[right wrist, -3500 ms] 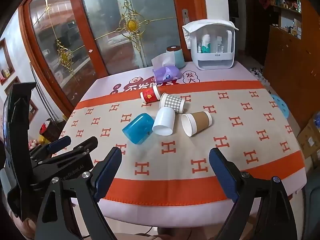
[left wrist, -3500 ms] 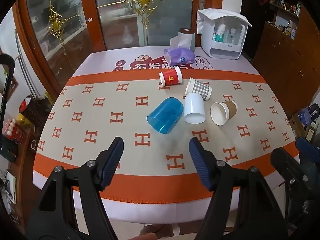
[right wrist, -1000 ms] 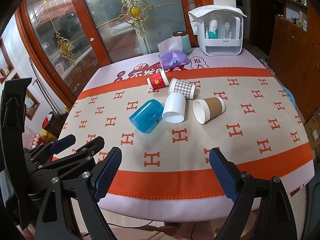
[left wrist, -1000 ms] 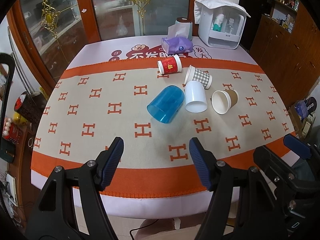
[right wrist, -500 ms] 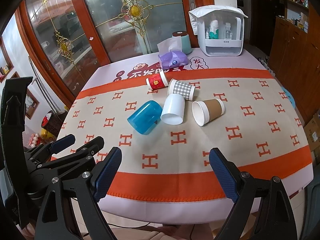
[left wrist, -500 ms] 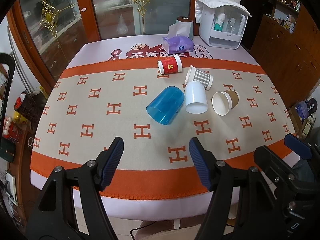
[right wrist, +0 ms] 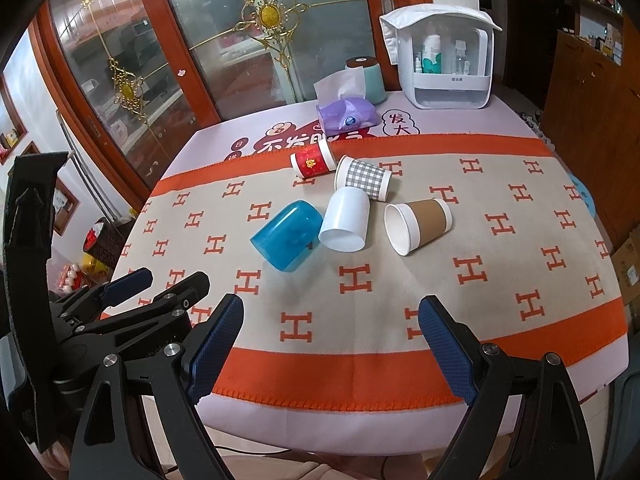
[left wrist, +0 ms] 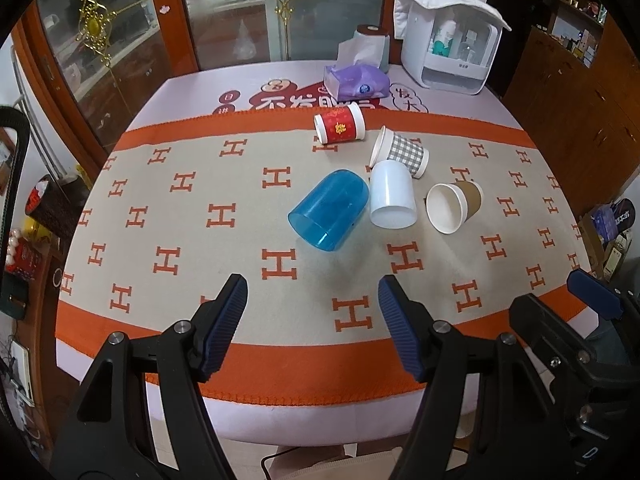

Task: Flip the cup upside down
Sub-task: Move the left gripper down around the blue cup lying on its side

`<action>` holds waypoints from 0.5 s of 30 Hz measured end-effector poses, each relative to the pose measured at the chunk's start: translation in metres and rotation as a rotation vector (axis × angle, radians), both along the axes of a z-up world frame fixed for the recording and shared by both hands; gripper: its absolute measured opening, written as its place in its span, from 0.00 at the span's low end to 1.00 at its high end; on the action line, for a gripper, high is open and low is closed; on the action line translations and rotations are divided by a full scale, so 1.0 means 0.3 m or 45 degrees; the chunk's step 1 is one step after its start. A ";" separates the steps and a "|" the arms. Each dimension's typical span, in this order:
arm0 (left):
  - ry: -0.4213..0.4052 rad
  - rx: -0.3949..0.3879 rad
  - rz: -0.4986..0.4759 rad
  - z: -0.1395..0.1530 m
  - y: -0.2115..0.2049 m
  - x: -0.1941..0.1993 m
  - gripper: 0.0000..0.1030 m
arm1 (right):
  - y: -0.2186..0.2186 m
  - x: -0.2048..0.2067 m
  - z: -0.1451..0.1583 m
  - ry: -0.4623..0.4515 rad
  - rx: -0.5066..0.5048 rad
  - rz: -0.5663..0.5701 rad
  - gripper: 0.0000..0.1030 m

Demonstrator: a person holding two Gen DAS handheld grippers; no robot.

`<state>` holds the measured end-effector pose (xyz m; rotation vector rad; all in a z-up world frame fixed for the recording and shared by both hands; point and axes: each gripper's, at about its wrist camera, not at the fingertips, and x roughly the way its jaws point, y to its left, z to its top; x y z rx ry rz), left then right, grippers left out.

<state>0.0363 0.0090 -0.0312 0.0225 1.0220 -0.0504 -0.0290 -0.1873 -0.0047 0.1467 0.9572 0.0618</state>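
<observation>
Change: since half a second ago I see no cup displaced; both my views have edged slightly nearer the table, and all five cups lie as before.
Cups, count: five, every one on its side on the beige cloth with orange H marks [left wrist: 224,216], none upright, none inverted.
Blue cup: translucent blue plastic tumbler [left wrist: 328,210] [right wrist: 286,236], rounded closed end, open mouth toward me; I see nothing inside it.
White cup: smooth white plastic cup [left wrist: 391,200] [right wrist: 345,220], touching the blue one's side, mouth toward me, interior bare.
Brown cup: paper cup with ribbed brown sleeve [left wrist: 454,206] [right wrist: 418,224], white interior bare, just right of the white cup.
Checked cup: grey-and-white checked paper cup [left wrist: 400,152] [right wrist: 363,178], behind the white cup, at its closed end.
Red cup: red paper cup with gold emblem [left wrist: 339,124] [right wrist: 313,163], farthest back, on the orange border.
Back of table: one purple soft tissue pack [left wrist: 356,84], one white plastic organiser box [right wrist: 444,56] holding bottles.
Left gripper [left wrist: 313,312]: jaws spread wide, holding nothing, near the table's front edge.
Right gripper [right wrist: 330,336]: jaws spread wide, holding nothing, well short of the cups.
</observation>
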 end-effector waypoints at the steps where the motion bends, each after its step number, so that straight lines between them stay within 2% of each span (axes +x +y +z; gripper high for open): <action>1: 0.013 -0.001 -0.002 -0.007 -0.003 0.012 0.64 | -0.008 0.010 0.000 0.008 0.005 -0.001 0.88; 9: 0.195 -0.079 -0.106 -0.091 -0.035 0.161 0.64 | -0.092 0.140 -0.051 0.087 0.075 -0.025 0.88; 15: 0.256 -0.056 -0.193 -0.139 -0.065 0.315 0.64 | -0.147 0.282 -0.135 0.149 0.114 -0.052 0.88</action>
